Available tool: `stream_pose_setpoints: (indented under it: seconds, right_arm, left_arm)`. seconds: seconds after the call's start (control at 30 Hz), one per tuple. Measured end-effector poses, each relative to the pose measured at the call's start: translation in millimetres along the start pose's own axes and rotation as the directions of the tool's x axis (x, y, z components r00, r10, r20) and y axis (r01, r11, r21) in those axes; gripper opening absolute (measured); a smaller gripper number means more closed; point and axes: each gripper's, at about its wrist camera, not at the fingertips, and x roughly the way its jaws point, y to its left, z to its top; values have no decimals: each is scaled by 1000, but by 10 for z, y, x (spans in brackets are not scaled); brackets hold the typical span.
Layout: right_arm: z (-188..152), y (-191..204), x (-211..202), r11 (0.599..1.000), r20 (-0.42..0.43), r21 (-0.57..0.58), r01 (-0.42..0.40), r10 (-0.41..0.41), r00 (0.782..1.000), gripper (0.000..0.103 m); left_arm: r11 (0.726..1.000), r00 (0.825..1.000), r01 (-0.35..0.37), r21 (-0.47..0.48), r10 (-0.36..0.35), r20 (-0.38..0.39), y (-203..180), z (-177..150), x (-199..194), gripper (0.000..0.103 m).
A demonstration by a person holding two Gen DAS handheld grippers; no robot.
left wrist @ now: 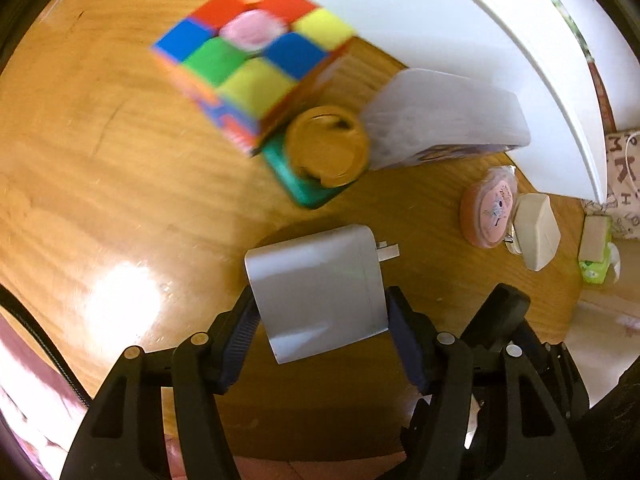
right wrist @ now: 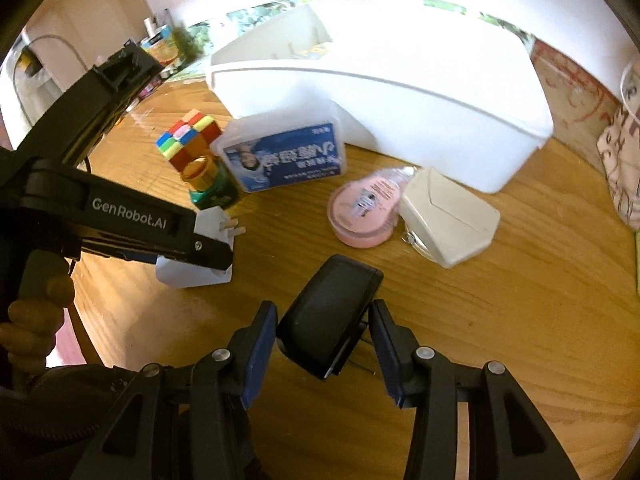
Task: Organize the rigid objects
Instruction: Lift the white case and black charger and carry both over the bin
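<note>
My left gripper (left wrist: pixel 320 320) is shut on a white plug charger (left wrist: pixel 320 288), held just above the wooden table; it also shows in the right wrist view (right wrist: pixel 200 256). My right gripper (right wrist: pixel 324 344) is shut on a black folding plug adapter (right wrist: pixel 328 320), its prongs pointing right. Ahead lie a colour cube (left wrist: pixel 252 52), a green jar with a gold lid (left wrist: pixel 324 148), a clear card box with a blue label (right wrist: pixel 284 156), a pink tape dispenser (right wrist: pixel 364 212) and a cream case (right wrist: pixel 448 220).
A large white storage bin (right wrist: pixel 400 92) stands at the back of the round wooden table (right wrist: pixel 520 340). Bottles and clutter sit at the far left (right wrist: pixel 160 48). A patterned bag (right wrist: pixel 620 152) hangs at the right edge.
</note>
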Motion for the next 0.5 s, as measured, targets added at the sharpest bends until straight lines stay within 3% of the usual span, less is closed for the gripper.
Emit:
stream_pose_setpoints:
  seconds: [0.27,0.5]
  right_arm:
    - [115,329,29,992,12,-129,-4,5,1000,47]
    - [267,611,-11,977,55,-214,-22,35,998,47]
  left_arm:
    - [995,996,49,-91,-42,80,572,-388,-169,64]
    - [984,989,59,-166,-35,146,1084,-550,-402,64]
